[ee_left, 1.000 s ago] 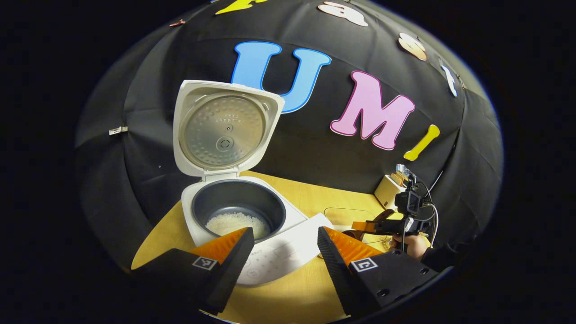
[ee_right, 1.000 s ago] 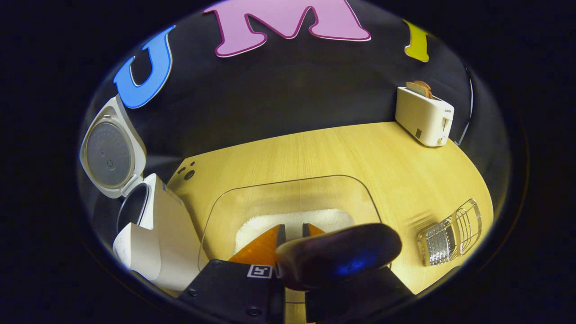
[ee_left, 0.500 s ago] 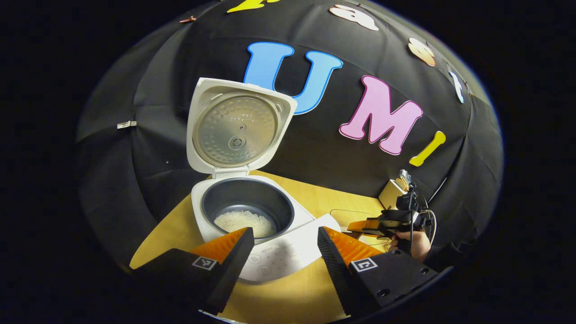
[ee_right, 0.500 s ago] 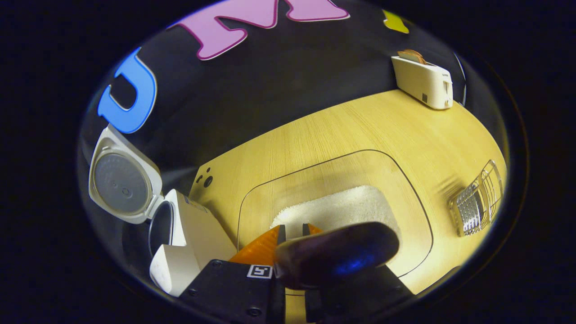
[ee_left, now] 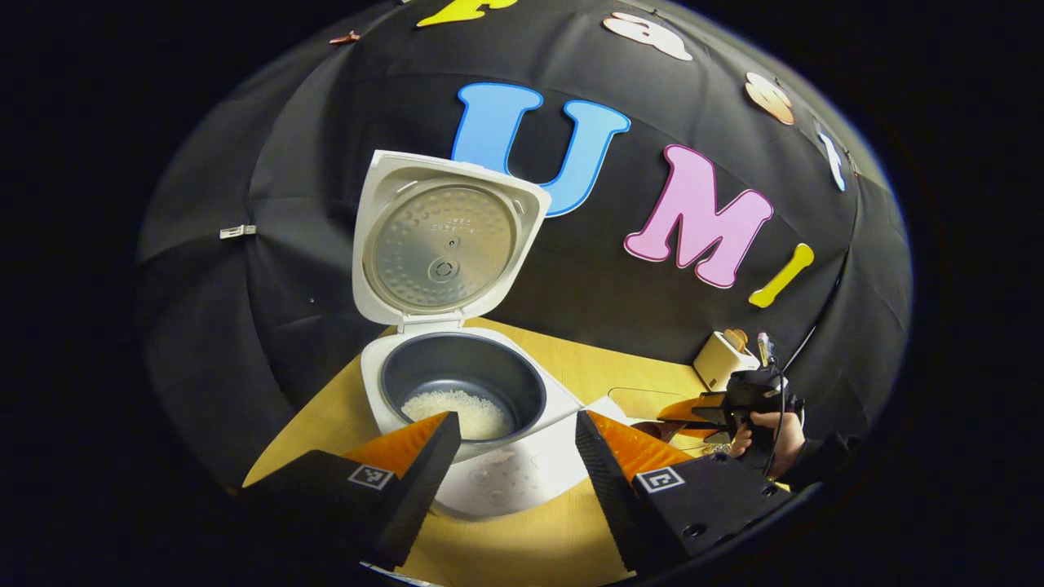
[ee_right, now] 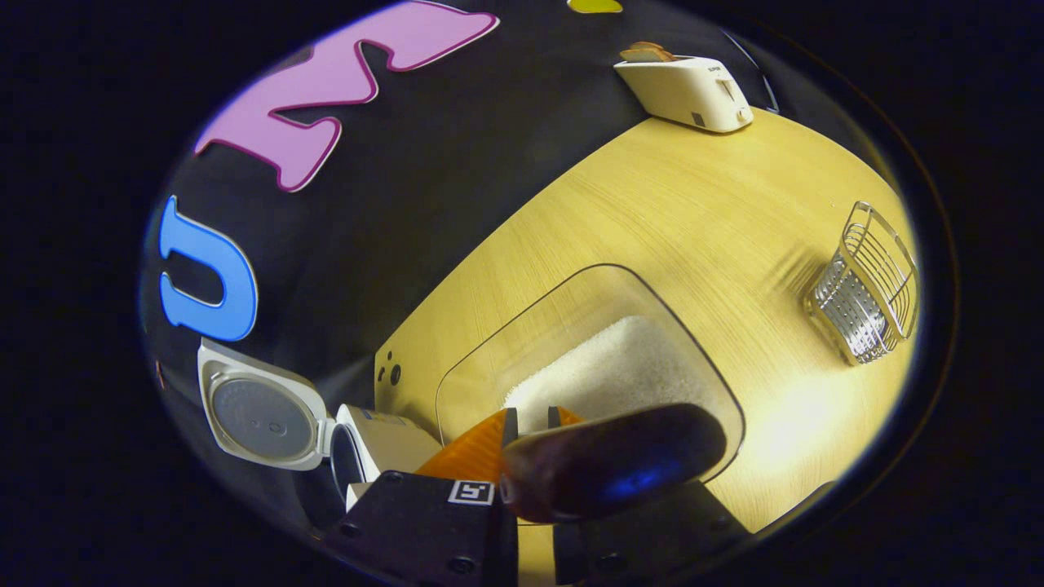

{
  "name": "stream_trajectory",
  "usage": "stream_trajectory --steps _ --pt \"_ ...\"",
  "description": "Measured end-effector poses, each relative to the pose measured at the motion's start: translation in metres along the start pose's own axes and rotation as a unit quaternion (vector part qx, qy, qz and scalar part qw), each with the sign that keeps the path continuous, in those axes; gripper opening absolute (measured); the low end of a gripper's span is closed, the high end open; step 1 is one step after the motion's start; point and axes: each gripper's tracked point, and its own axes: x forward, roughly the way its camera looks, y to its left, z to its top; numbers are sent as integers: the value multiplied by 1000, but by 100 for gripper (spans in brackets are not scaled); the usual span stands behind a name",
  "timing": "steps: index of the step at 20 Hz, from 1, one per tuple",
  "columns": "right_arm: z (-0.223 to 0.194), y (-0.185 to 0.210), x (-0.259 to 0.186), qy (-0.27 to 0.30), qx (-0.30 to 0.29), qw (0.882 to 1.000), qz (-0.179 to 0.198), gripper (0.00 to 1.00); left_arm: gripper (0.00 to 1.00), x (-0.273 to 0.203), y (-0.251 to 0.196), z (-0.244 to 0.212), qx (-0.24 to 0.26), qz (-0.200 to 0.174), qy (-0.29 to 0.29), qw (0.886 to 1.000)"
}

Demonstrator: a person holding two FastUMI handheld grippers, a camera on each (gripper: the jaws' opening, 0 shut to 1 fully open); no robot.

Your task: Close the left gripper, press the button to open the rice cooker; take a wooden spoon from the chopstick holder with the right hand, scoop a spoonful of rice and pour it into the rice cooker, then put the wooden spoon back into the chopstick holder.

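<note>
The rice cooker (ee_left: 457, 391) stands on the table (ee_right: 677, 212) with its lid (ee_left: 444, 244) up and a little rice in the pot. The left gripper (ee_left: 514, 444) hovers before it, jaws spread wide. The right gripper (ee_right: 530, 420) pinches the wooden spoon (ee_right: 612, 461) over the clear rice tray (ee_right: 489, 359), jaws pressed on its handle. The wire chopstick holder (ee_right: 869, 285) sits apart; a toaster (ee_right: 685, 81) stands by the wall.

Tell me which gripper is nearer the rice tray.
Right. The right gripper, holding the spoon, hangs over the tray; the left gripper is at the cooker, beside the tray.
</note>
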Motion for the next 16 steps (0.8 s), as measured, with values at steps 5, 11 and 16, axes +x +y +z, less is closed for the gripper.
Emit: stream_trajectory --steps 5,11,16 --pt "20 -2 -15 -5 81 996 19 10 92 -1 -4 4 8 -5 -2 1000" --pt "40 11 -35 -6 157 986 57 10 92 -4 -8 11 12 -7 -8 1000" --pt "47 58 -56 9 167 980 111 10 92 -10 -7 15 8 -2 -14 1000"
